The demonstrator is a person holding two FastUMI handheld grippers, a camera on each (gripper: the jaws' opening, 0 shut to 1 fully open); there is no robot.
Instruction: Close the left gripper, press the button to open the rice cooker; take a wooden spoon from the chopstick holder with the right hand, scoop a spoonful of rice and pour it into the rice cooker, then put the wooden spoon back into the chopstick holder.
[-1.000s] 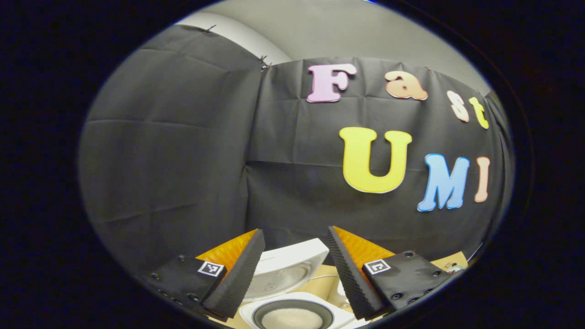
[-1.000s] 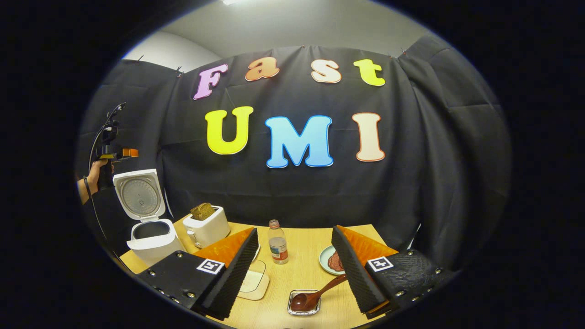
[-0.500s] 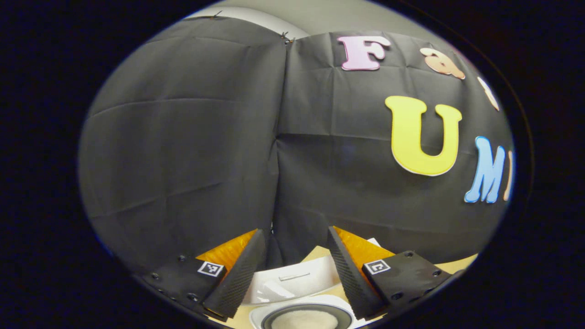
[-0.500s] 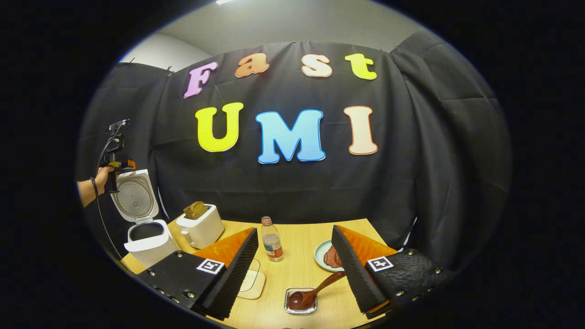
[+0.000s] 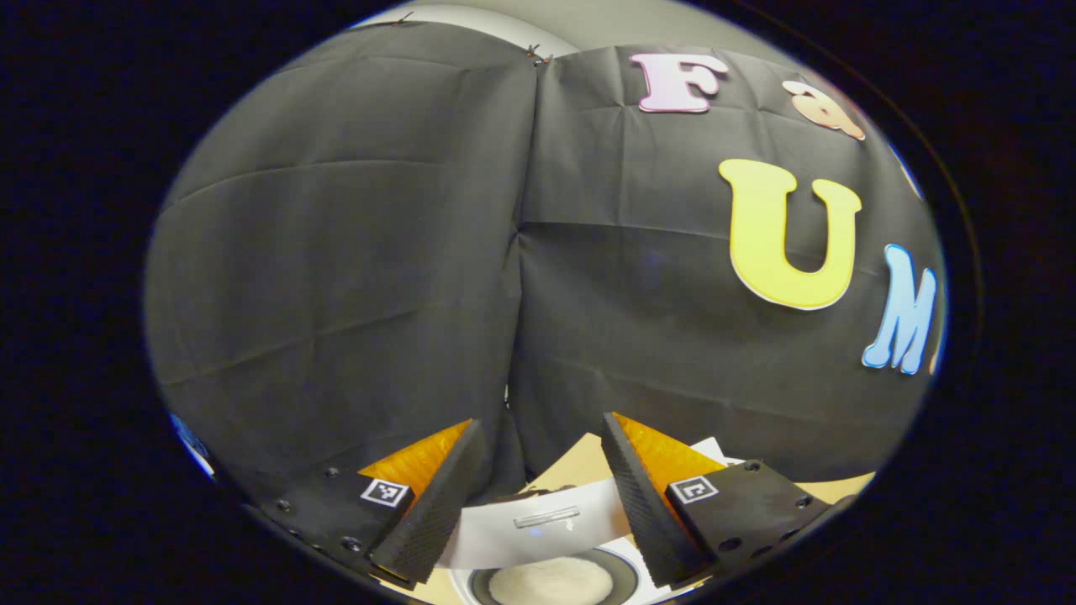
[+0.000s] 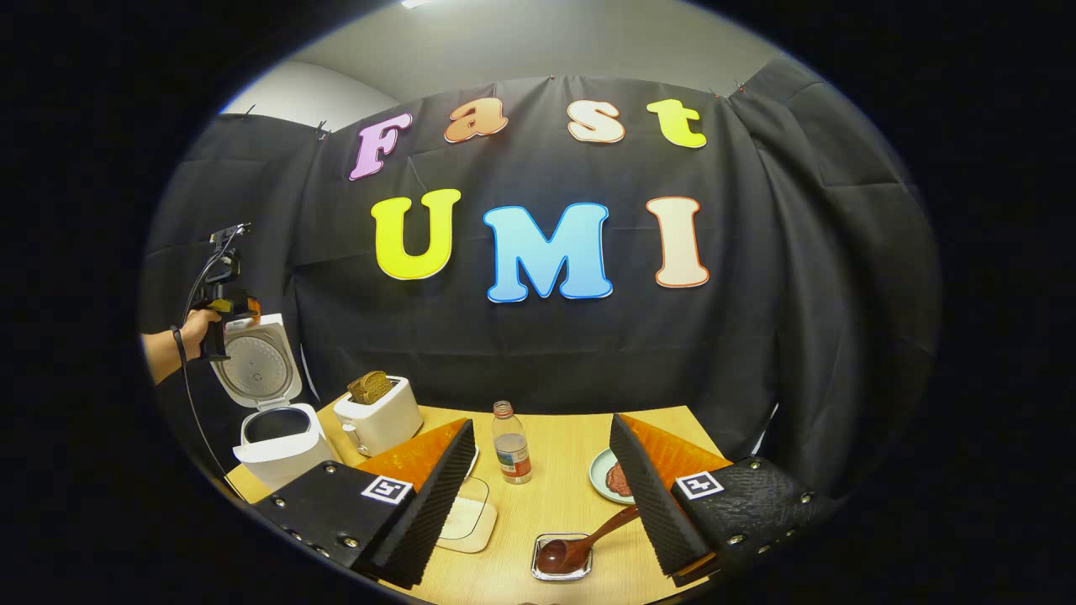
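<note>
Left gripper (image 5: 534,496), jaws apart, hovers above the rice cooker (image 5: 551,580)'s raised lid (image 5: 538,523); right gripper (image 6: 545,496), jaws apart, above the wooden spoon (image 6: 580,544).

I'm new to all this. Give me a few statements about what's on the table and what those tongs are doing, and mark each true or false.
1. The rice cooker has its lid up. True.
2. The right tongs are clamped on the wooden spoon. False: their jaws stand apart and hold nothing; the spoon rests with its bowl in a small clear dish on the table.
3. Bread sticks out of the white toaster. True.
4. The bottle lies on its side. False: it stands upright.
5. The left tongs are up by the top edge of the raised lid, held by a hand. True.
</note>
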